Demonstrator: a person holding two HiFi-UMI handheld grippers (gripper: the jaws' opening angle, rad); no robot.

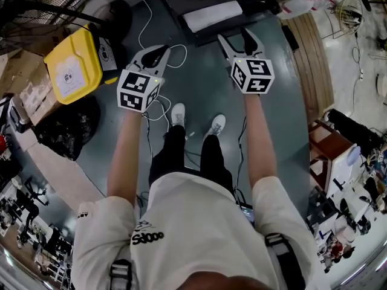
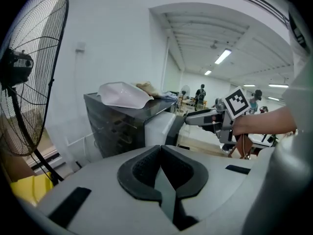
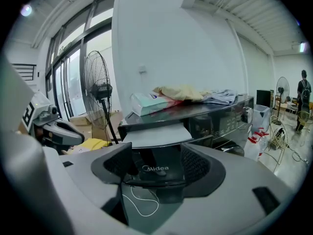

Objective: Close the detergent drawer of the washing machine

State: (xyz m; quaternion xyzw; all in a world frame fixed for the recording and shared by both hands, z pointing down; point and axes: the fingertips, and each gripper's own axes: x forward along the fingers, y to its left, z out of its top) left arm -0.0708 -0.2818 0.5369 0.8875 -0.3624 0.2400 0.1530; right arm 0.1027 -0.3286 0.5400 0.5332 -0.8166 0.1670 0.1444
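Right gripper view: the detergent drawer (image 3: pixel 156 135) projects open from the washing machine (image 3: pixel 220 119) at frame centre, beyond the right gripper (image 3: pixel 159 164), whose fingers are spread and empty. The drawer is probably rigid, light and free-sliding, so push squarely on its front face. The left gripper (image 2: pixel 160 160) fingers are pressed together, empty.

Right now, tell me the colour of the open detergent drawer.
The detergent drawer is pale grey-white, clearest in the right gripper view.
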